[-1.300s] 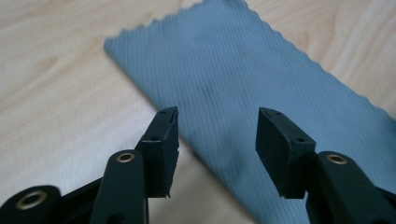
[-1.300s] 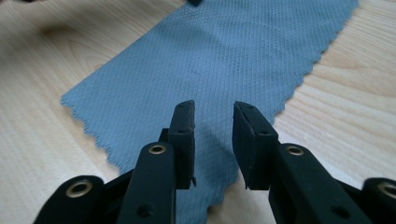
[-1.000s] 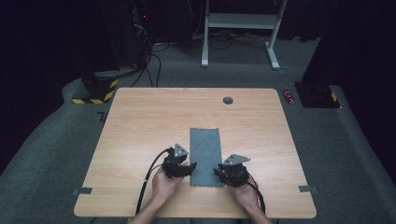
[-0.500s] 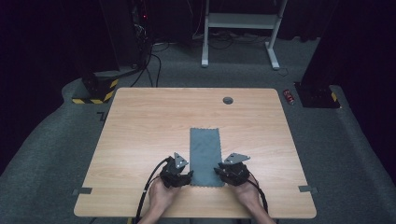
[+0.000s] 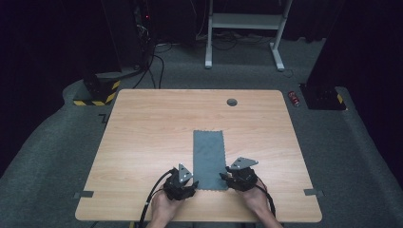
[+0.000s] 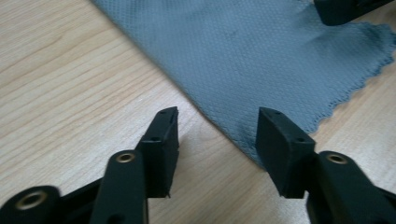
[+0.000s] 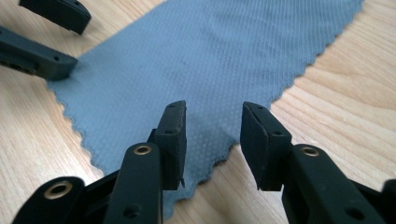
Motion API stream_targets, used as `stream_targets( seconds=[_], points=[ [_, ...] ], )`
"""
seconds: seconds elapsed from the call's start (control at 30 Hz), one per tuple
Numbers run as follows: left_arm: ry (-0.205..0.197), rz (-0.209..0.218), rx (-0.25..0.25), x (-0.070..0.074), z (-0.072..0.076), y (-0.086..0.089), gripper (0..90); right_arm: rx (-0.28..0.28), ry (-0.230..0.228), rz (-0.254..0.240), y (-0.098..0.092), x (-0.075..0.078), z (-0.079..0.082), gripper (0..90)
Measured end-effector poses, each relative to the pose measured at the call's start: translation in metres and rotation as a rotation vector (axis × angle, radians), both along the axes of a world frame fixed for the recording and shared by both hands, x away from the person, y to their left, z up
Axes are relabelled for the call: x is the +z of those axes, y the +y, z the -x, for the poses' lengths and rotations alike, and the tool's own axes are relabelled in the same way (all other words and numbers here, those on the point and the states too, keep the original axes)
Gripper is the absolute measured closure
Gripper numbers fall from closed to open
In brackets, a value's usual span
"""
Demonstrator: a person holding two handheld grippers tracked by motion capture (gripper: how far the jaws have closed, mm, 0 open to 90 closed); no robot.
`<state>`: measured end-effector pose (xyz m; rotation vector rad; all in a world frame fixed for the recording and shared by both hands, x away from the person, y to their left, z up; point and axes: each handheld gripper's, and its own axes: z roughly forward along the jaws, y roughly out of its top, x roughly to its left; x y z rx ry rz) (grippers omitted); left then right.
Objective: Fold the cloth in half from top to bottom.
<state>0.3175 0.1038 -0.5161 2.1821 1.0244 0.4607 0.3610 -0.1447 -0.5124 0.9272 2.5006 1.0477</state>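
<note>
**Grey cloth lies lengthwise, both grippers at its near corners**

Cloth (image 5: 208, 158): grey, rectangular, flat on the wooden table (image 5: 142, 128), a bit right of centre and in the near half. Long axis runs near-to-far, i.e. away from the person; short ends face person and far edge. Short ends are zigzag-cut, long sides look straight. Near end sits close to the table's front edge; far end stops about mid-table.

Left gripper (image 5: 188, 181) at the cloth's near-left corner. Jaws partly open and have just been closing. In the left gripper view the left gripper (image 6: 215, 127) straddles the cloth's (image 6: 261, 60) long edge: one jaw over bare wood, the other over fabric near the corner. Pads not pressing the cloth; nothing held.

Right gripper (image 5: 228, 175) at the near-right corner. Jaws partly open, have just been opening. In the right gripper view the right gripper (image 7: 212, 122) has the corner tip of the cloth (image 7: 210, 56) lying in the gap btwn the jaws, flat on the wood, not pinched.

Room: wide bare wood to the left of the cloth, narrower strip to its right, and open tabletop beyond its far end up to a small dark round disc (image 5: 232, 102) near the far edge. Little room on the near side, where both hands sit.
</note>
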Motion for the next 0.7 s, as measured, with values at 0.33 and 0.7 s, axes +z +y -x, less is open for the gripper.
stream_targets(
  seconds=[0.33,0.7],
  points=[
    [0.006,0.023,-0.005,-0.001,-0.001,0.005,54.1,0.003,0.016,0.019,0.002,-0.005,0.002,59.6],
    [0.012,0.038,-0.011,-0.002,0.001,0.014,55.0,0.024,0.013,0.014,0.008,-0.005,0.006,59.3]
  ],
)
